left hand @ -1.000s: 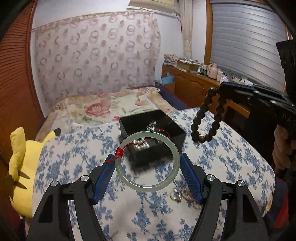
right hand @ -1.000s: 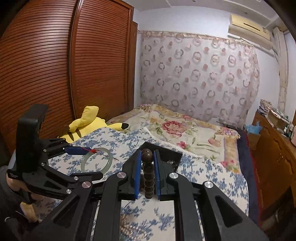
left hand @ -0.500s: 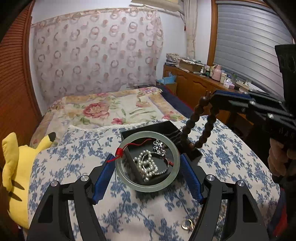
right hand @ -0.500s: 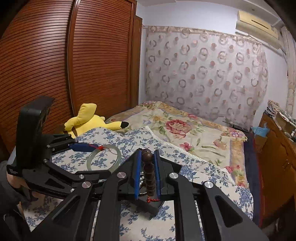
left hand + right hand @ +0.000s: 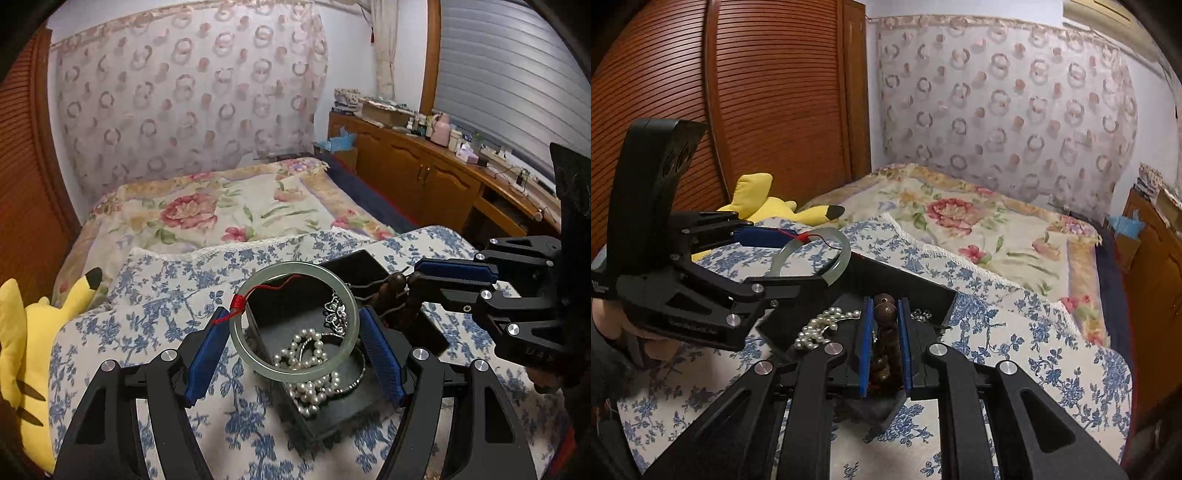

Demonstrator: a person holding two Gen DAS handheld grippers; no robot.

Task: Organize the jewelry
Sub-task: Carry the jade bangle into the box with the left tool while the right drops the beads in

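Observation:
My left gripper (image 5: pixel 293 325) is shut on a pale green jade bangle (image 5: pixel 255 354) with a red thread, held just above the open black jewelry box (image 5: pixel 354 266). The box holds a pearl string (image 5: pixel 308 384) and silver pieces. My right gripper (image 5: pixel 884 328) is shut on a dark wooden bead bracelet (image 5: pixel 885 314), low over the box's right side. In the right wrist view the bangle (image 5: pixel 842 262) and left gripper (image 5: pixel 798 258) hang over the box's far left edge (image 5: pixel 908 280). The bead bracelet (image 5: pixel 397 291) also shows in the left wrist view under the right gripper (image 5: pixel 413 277).
The box sits on a blue floral cloth (image 5: pixel 166 310) over the bed. A yellow plush toy (image 5: pixel 22 354) lies at the left. A floral quilt (image 5: pixel 221 214) lies behind. A wooden cabinet (image 5: pixel 424 177) stands at the right, a slatted wardrobe (image 5: pixel 757 92) at the left.
Both grippers have moved forward and down over the black box. The bead bracelet has dropped from hanging high to low inside the box. The bangle now hangs over the pearls.

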